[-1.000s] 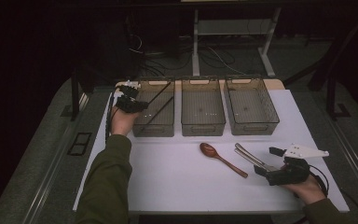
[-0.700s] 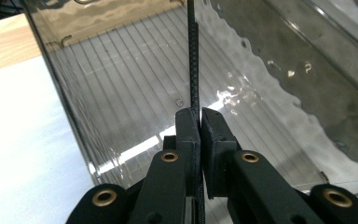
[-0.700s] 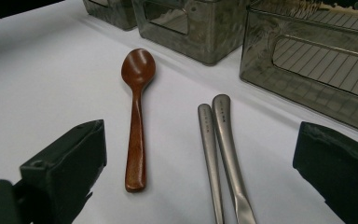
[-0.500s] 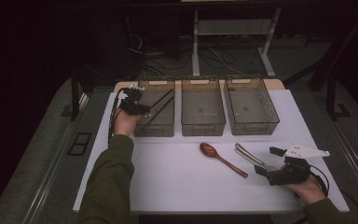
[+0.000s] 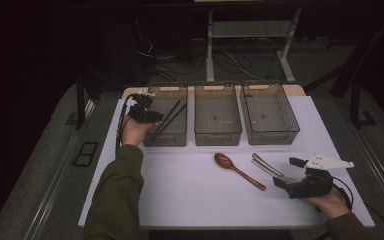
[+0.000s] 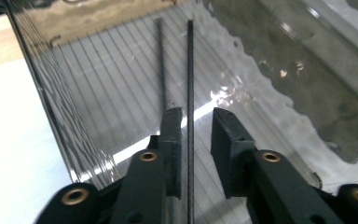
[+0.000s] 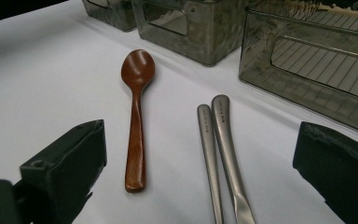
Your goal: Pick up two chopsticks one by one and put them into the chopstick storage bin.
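chopsticks (image 5: pixel 169 116) in left bin (image 5: pixel 152 140) | spoon (image 5: pixel 238 170) left of metal handles (image 5: pixel 267 168), before bins

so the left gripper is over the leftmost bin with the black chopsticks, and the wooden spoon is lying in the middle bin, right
Not quite. The wooden spoon lies on the white table in front of the bins, beside two metal handles, as the high view shows. The middle bin holds no spoon. The rest stands: the left gripper is over the leftmost bin with the black chopsticks.

Dim room, light falling mostly on the white counter (image 5: pixel 190 195). Grey floor (image 5: pixel 45 170) around it. Beyond, a pale desk frame (image 5: pixel 252 30) in shadow, loose cables (image 5: pixel 230 62) tangled on the floor beneath.
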Demonstrator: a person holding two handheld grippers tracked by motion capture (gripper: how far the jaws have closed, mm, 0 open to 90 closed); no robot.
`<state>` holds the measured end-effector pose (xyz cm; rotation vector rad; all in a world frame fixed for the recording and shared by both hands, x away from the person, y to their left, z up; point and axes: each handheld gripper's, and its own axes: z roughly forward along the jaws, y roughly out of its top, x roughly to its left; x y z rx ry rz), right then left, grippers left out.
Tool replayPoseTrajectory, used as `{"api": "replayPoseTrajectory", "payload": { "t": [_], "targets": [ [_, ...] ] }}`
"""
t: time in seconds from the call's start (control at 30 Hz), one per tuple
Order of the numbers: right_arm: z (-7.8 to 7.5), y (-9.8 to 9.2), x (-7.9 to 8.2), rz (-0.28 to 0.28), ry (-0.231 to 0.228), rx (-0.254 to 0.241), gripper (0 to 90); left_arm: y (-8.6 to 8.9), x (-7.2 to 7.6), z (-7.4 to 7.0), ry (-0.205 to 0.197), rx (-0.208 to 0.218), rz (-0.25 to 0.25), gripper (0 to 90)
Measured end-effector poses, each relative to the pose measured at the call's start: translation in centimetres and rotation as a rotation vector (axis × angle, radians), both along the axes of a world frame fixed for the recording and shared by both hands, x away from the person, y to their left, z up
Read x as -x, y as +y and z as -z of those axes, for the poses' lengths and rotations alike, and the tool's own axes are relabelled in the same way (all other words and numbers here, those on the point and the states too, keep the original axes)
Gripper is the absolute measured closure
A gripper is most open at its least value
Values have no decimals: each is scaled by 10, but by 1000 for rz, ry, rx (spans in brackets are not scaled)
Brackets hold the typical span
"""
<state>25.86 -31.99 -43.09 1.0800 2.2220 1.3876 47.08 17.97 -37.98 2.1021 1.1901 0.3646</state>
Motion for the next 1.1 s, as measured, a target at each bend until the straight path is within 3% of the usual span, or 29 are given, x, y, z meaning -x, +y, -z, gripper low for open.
{"api": "replayPoseTrajectory", "payload": {
  "t": [0.23, 0.47, 0.73, 1.1],
  "targets": [
    [0, 0, 0, 3, 5, -1, 19, 1, 16, -17, -53, 109, 49, 601],
    [0, 1, 0, 2, 4, 6, 19, 3, 41, -29, -125, 198, 149, 488],
    [0, 1, 0, 3, 6, 3, 19, -1, 78, -27, -189, 211, 231, 419],
    [0, 1, 1, 7, 5, 3, 19, -13, 117, -7, -191, 242, 304, 325]
  ]
}}
